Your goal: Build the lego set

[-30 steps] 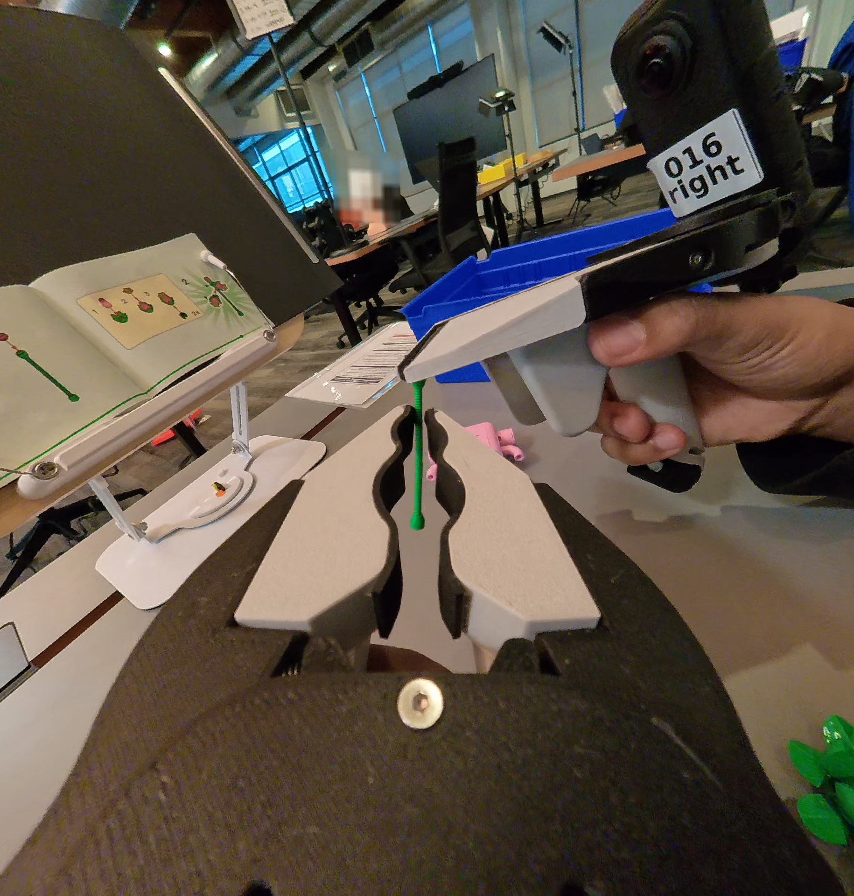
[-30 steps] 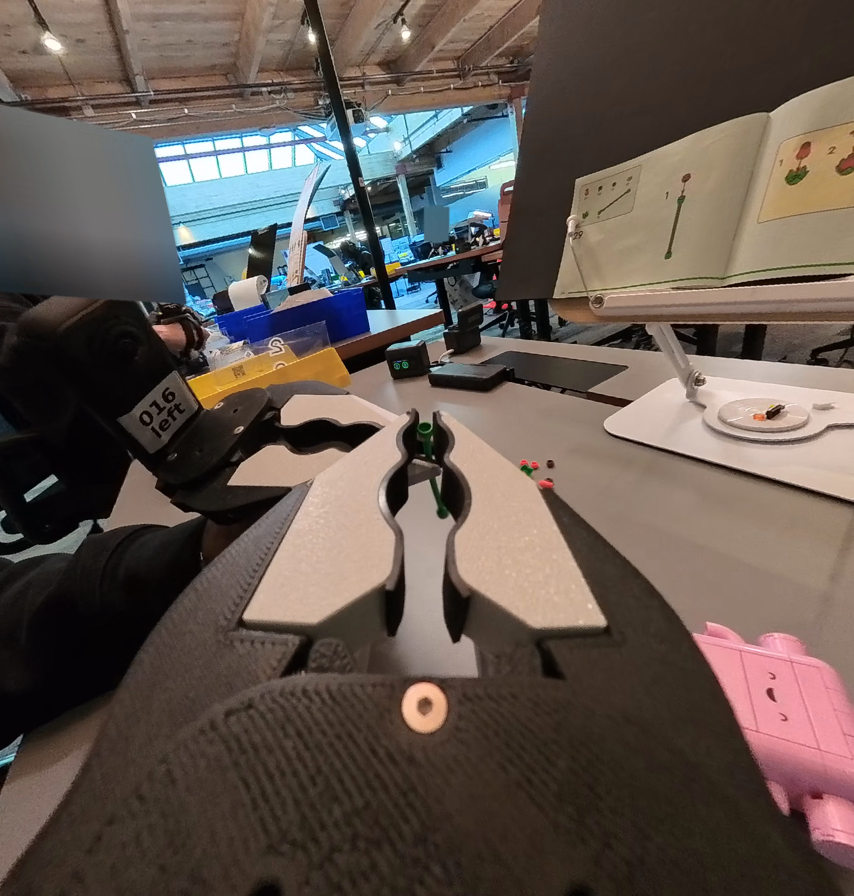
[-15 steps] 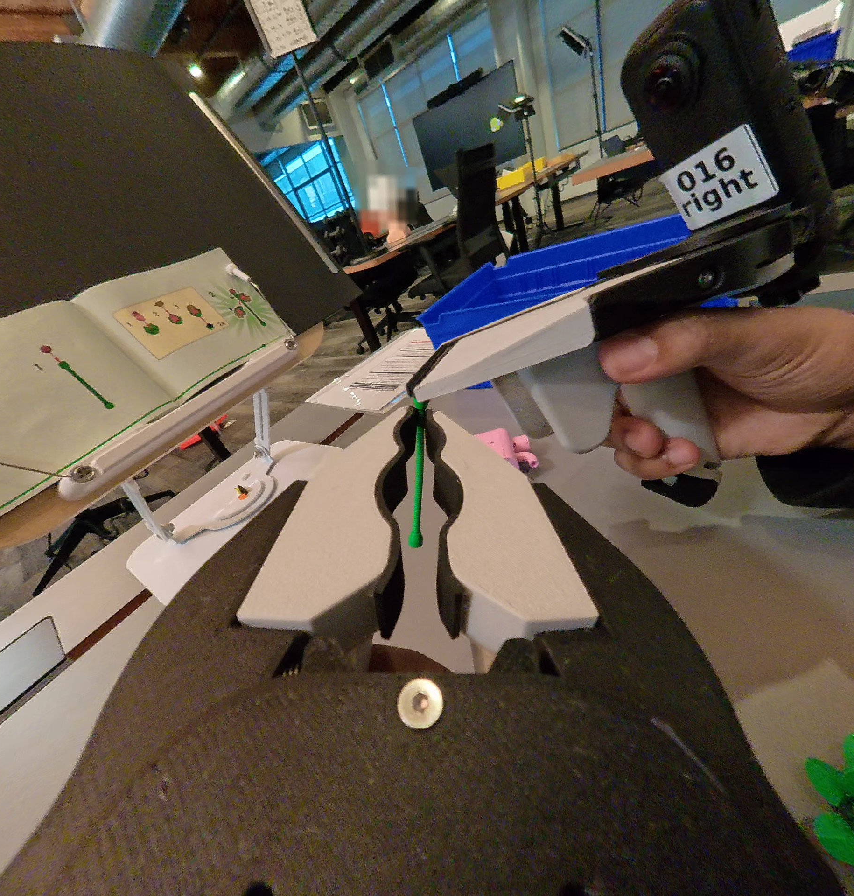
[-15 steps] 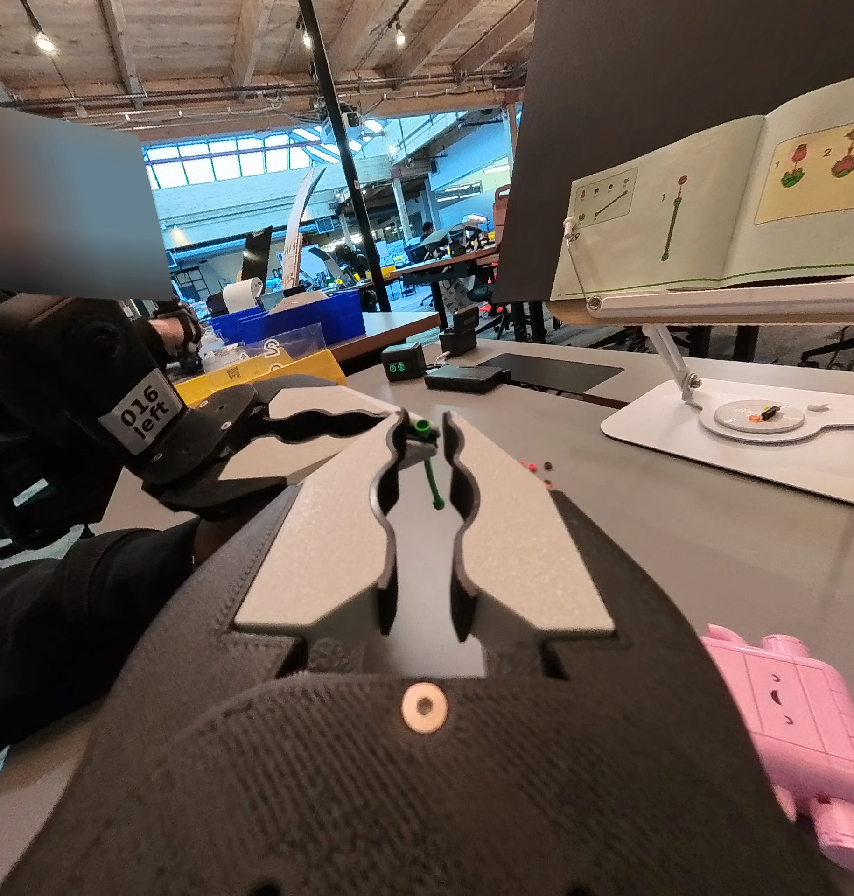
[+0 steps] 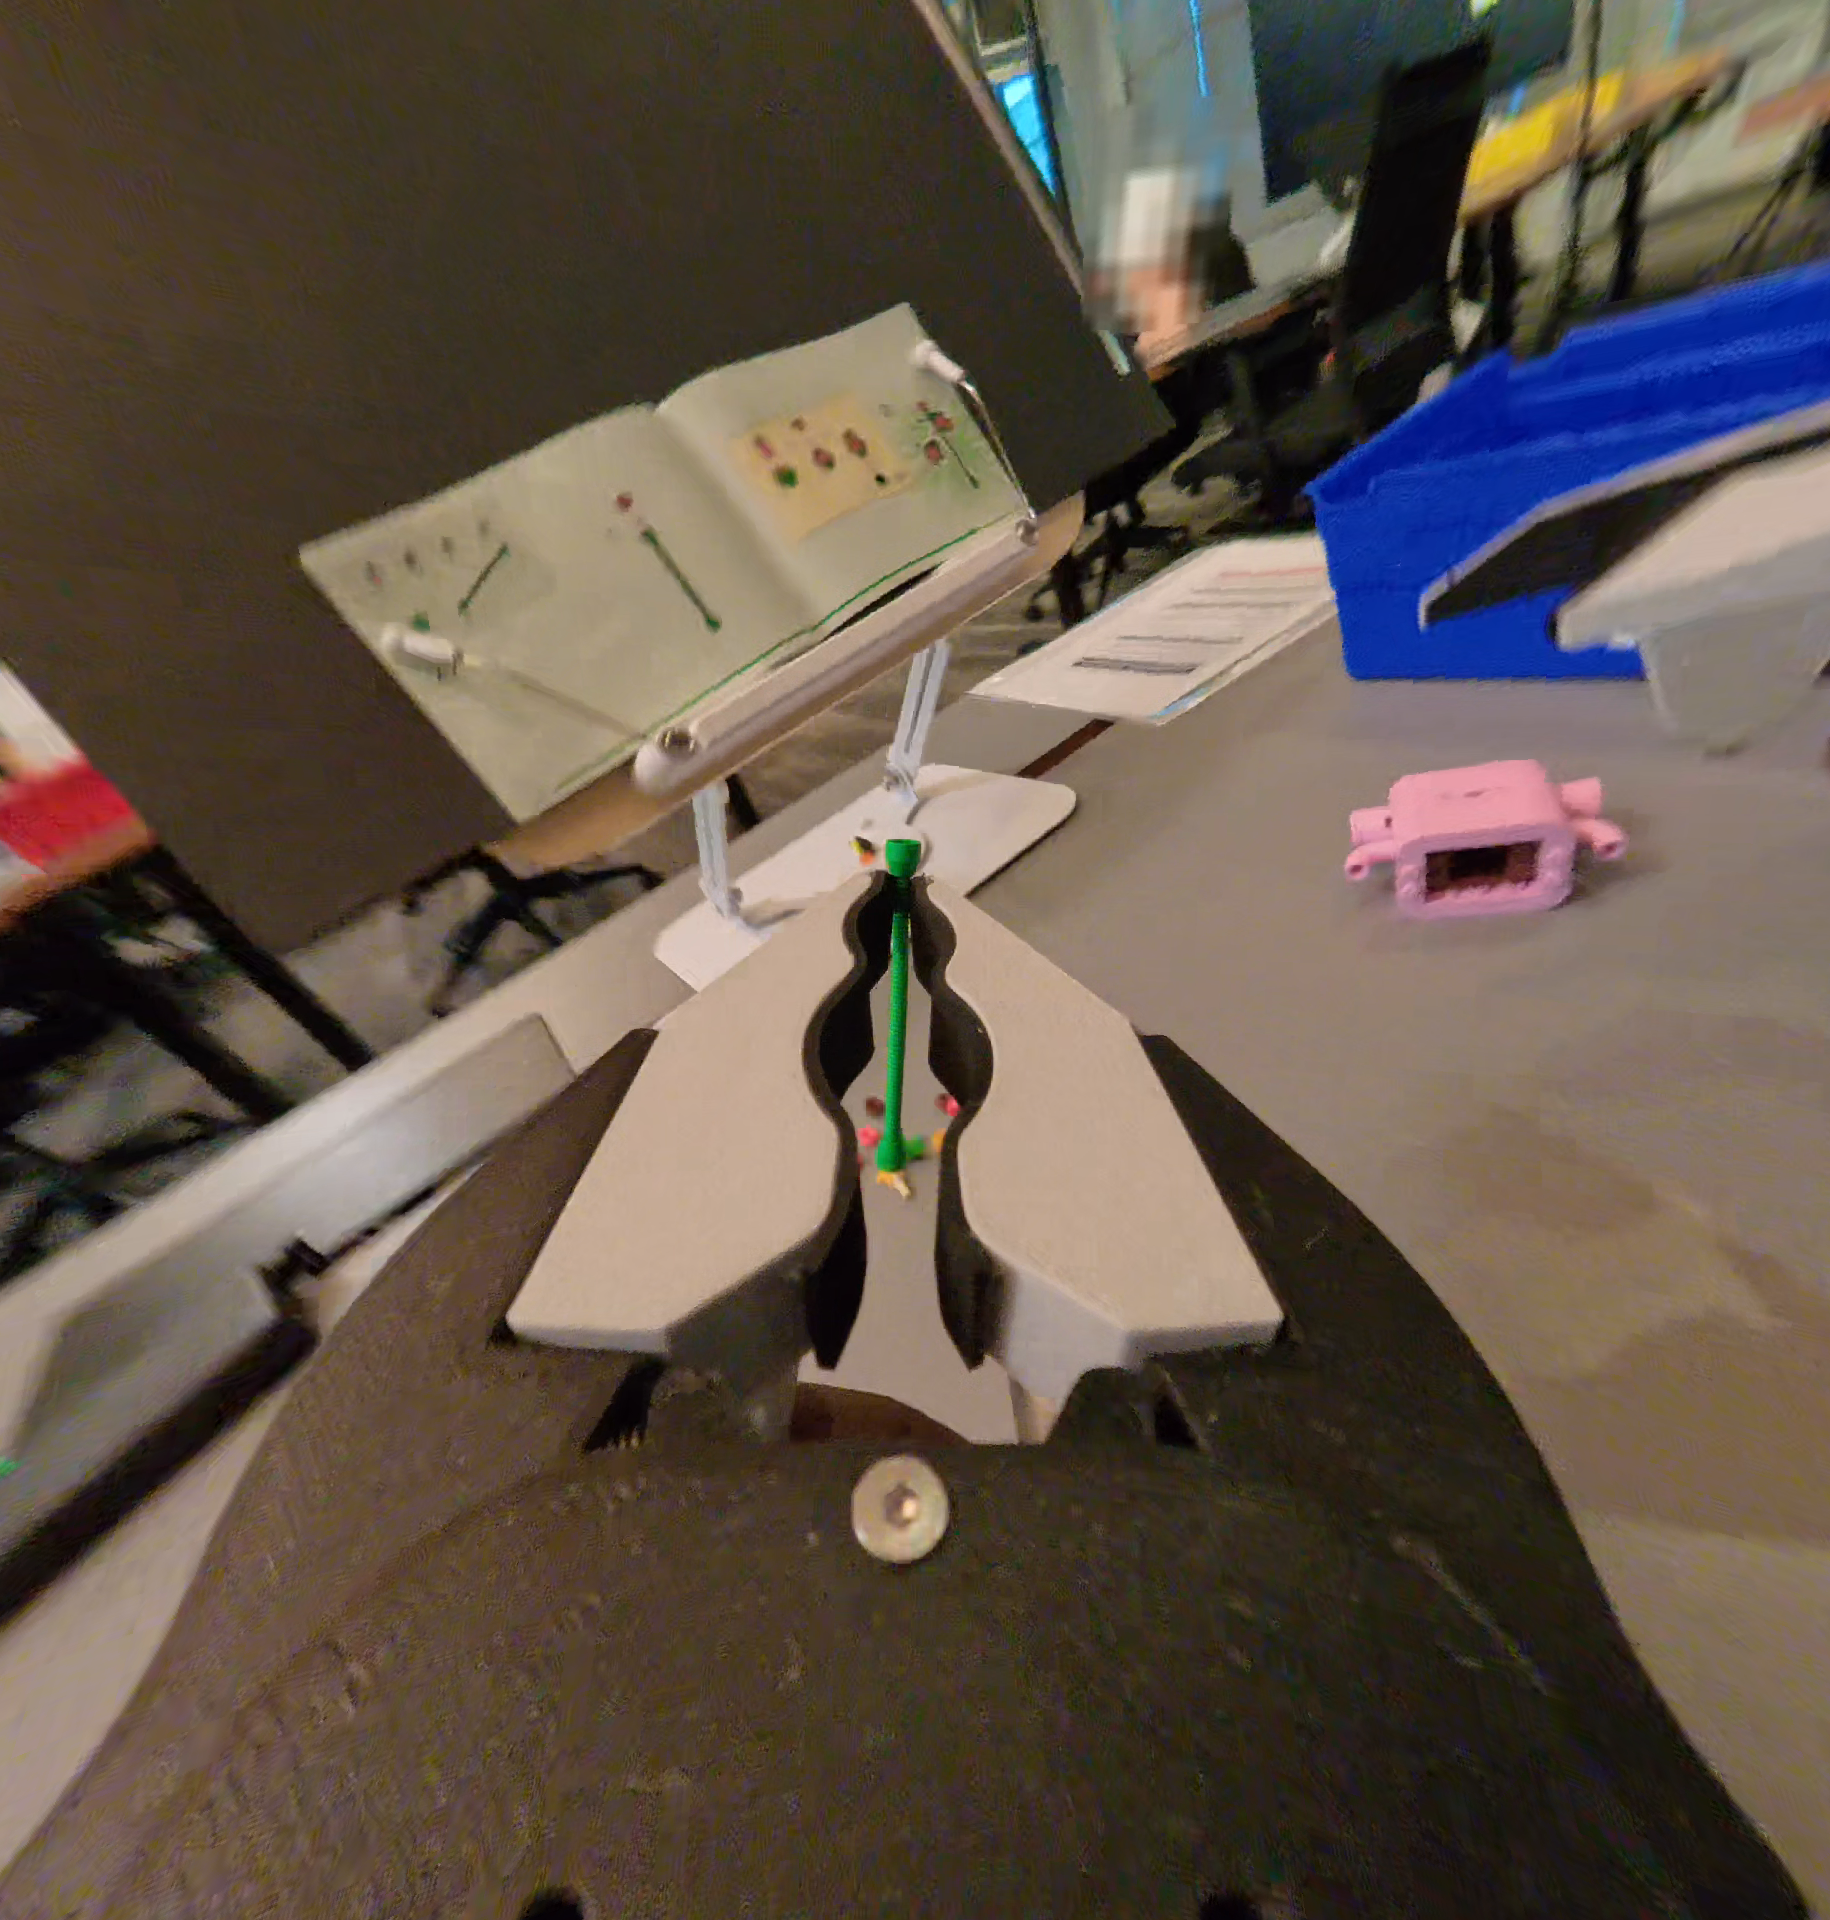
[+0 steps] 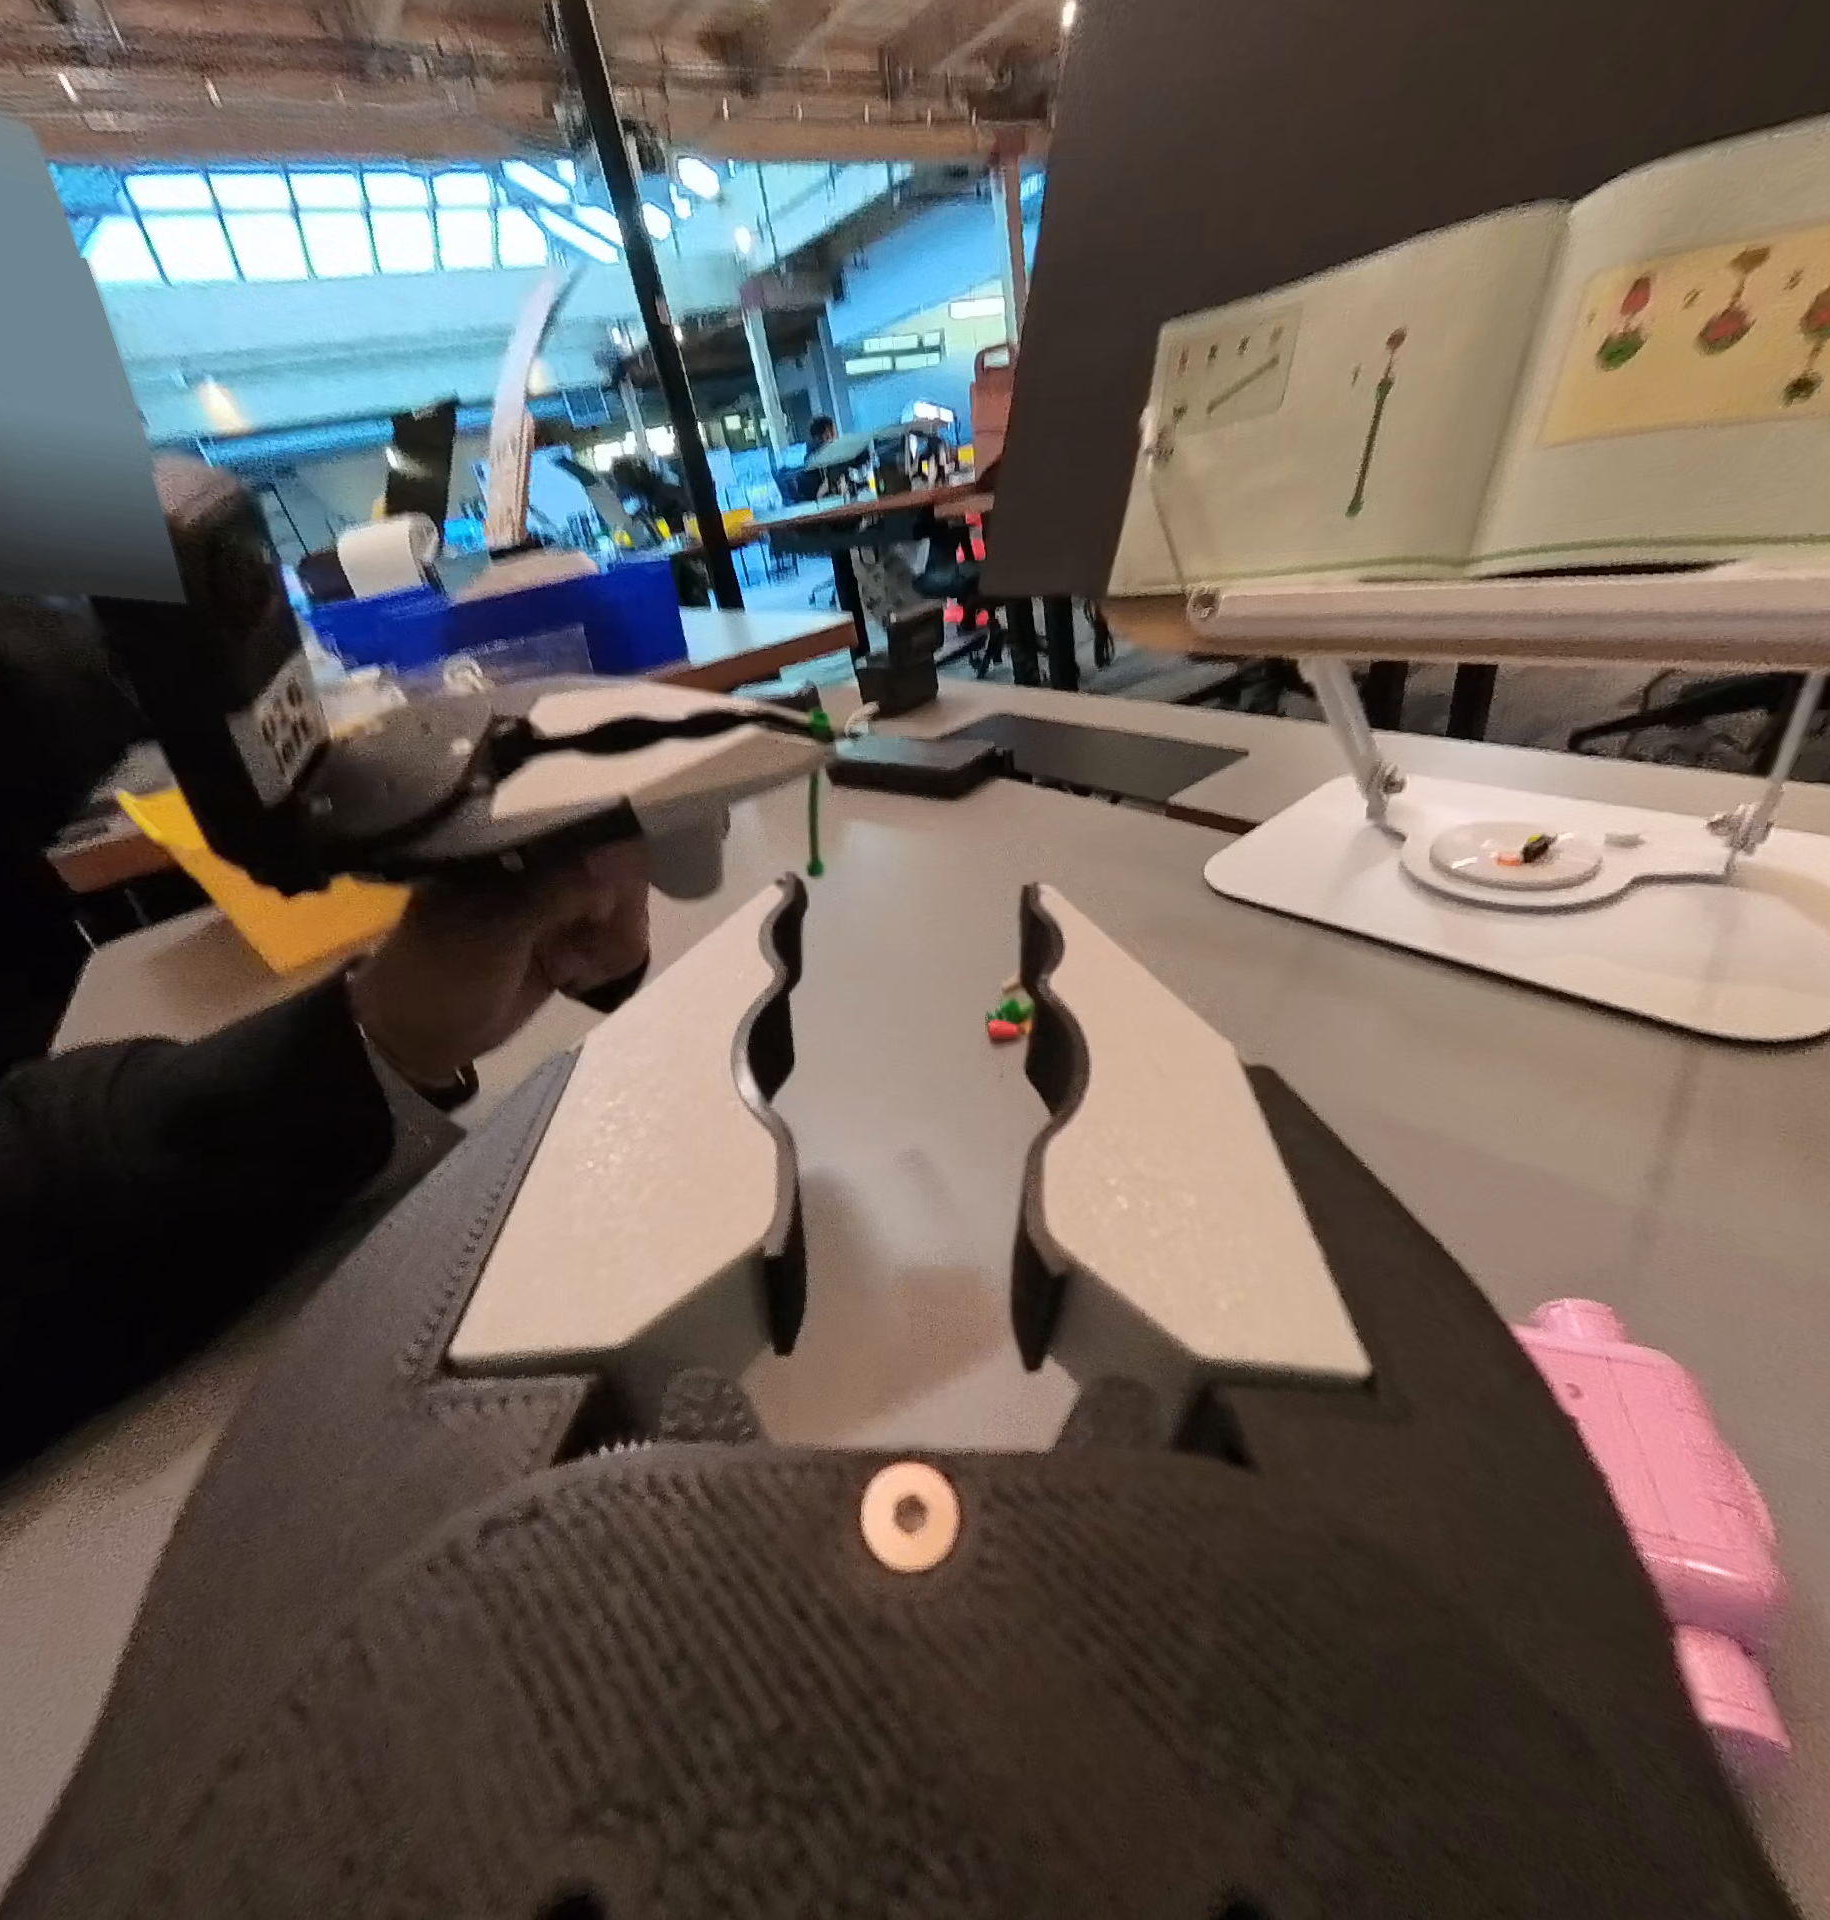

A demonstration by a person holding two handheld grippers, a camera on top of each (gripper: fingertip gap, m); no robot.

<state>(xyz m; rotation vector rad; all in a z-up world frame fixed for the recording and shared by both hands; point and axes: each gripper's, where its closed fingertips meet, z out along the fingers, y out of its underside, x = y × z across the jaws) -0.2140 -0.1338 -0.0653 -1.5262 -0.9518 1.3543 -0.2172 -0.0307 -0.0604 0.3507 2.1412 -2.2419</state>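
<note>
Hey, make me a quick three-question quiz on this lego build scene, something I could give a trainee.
1. True or false: the right gripper is shut on the green stem.
2. Which gripper holds the stem? A) left B) right C) neither
3. Fill in: the booklet rests open on a white ____.

Key
1. False: its fingers stand apart with nothing between them.
2. A: the left gripper pinches the stem near its top, the lower end hanging free above the table.
3. Stand.
</note>
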